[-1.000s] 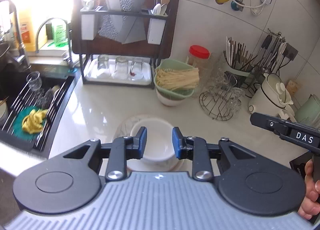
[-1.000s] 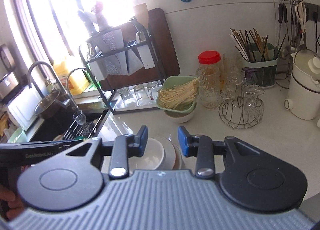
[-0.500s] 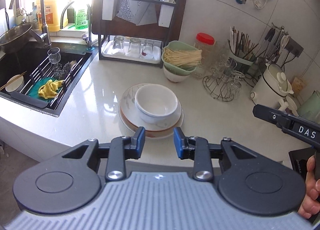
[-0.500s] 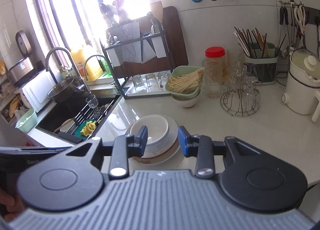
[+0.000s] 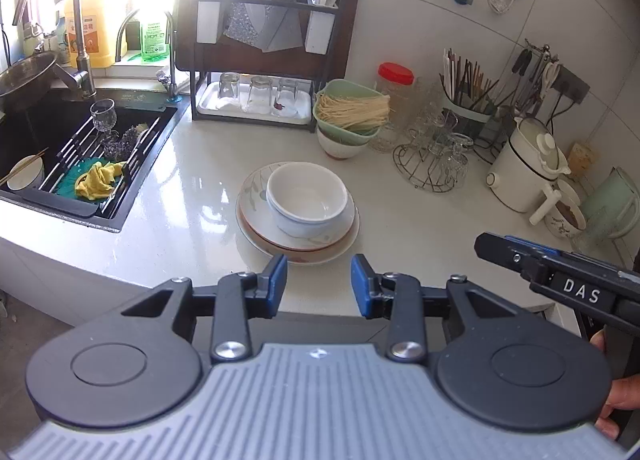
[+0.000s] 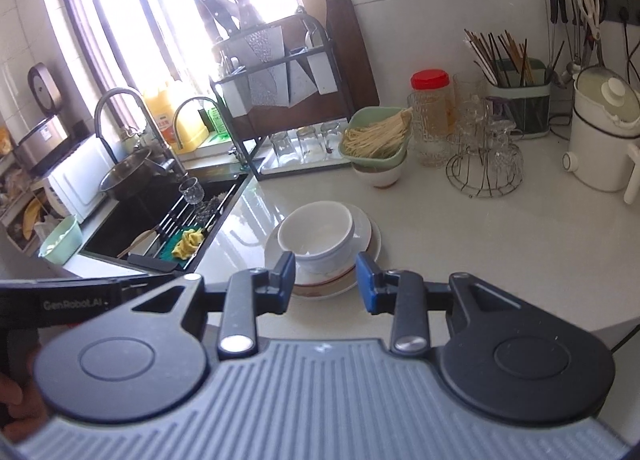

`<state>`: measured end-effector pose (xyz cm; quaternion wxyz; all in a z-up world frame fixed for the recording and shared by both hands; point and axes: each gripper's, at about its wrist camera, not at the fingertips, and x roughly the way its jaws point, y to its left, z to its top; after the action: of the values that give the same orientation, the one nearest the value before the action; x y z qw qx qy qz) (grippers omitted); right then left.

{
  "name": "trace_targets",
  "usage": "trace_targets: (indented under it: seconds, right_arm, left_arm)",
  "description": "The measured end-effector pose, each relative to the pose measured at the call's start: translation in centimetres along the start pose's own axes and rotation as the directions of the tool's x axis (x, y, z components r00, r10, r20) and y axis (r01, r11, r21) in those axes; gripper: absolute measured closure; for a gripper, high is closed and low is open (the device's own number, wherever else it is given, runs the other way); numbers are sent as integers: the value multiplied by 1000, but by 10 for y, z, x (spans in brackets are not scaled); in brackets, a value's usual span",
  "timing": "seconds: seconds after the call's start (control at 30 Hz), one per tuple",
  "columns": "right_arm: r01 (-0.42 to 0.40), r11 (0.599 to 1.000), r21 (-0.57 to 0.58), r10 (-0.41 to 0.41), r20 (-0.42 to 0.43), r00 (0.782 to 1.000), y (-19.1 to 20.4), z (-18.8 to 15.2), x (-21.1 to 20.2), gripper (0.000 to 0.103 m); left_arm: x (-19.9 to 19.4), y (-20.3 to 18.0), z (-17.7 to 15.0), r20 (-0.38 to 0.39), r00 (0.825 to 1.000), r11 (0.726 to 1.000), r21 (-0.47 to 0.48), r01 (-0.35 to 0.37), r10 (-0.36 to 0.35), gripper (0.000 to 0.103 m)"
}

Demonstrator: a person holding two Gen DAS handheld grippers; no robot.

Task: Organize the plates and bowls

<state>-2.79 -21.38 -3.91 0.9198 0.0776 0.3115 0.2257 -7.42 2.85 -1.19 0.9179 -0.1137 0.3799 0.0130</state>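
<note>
White bowls (image 5: 306, 198) sit stacked on plates (image 5: 298, 238) at frame centre on the worktop (image 5: 192, 204); left gripper (image 5: 319, 280) and right gripper (image 6: 326, 280) hover spread, empty.

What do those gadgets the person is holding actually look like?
Each hand-held gripper, left and right, has a grey ribbed body, two black round discs, black arms with silver bolts, and blue pads on its two fingers. White lettering marks the handles: "DAS" and "GenRobot.AI". Bare hands, no cables visible.

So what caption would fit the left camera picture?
Open left tongs hover before white bowls stacked on plates beside the sink.
</note>
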Motion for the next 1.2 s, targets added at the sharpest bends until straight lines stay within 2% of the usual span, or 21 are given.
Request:
trace_targets:
  seconds: [0.13,0.23,0.43,0.47,0.5,0.57,0.6,0.8,1.07,1.2]
  right_arm:
    - [14,1000,-24,-15,-21,1000,6,-9,-1,67]
    - [24,999,-43,-26,-29,999,9,-14,-3,67]
    - [46,997,-60,-47,-24,999,12,-16,-6,65]
    - [57,996,-61,-58,-21,998,12,-16,-7,55]
    - [61,996,-60,-62,-17,998,12,-15,-8,39]
    - [59,997,-53,-59,-8,998,11,-15,-9,17]
    - [62,997,-52,-62,-4,998,11,-15,-10,15]
    - [48,998,-44,-50,-32,998,9,-17,-2,14]
    - [100,994,-35,-100,17,995,9,-14,-5,13]
    - [107,994,-24,-106,10,994,7,-13,-2,13]
  left_arm:
    - [2,4,-8,-13,1000,1000,-1,2,-2,61]
    - [0,5,-13,-14,1000,1000,-12,1,-1,54]
    - [-5,4,-18,-3,999,999,5,-34,34,35]
    - [-6,5,-17,2,999,999,5,-44,44,29]
    - [-7,6,-17,6,999,999,4,-49,49,25]
    - [-8,8,-17,10,998,998,-1,-62,62,17]
    - [-8,9,-16,10,997,997,-2,-71,71,12]
    - [-11,8,-14,9,997,996,25,-81,81,8]
    - [-12,7,-8,25,993,992,50,-114,113,5]
    - [-10,8,-4,32,993,992,56,-117,116,5]
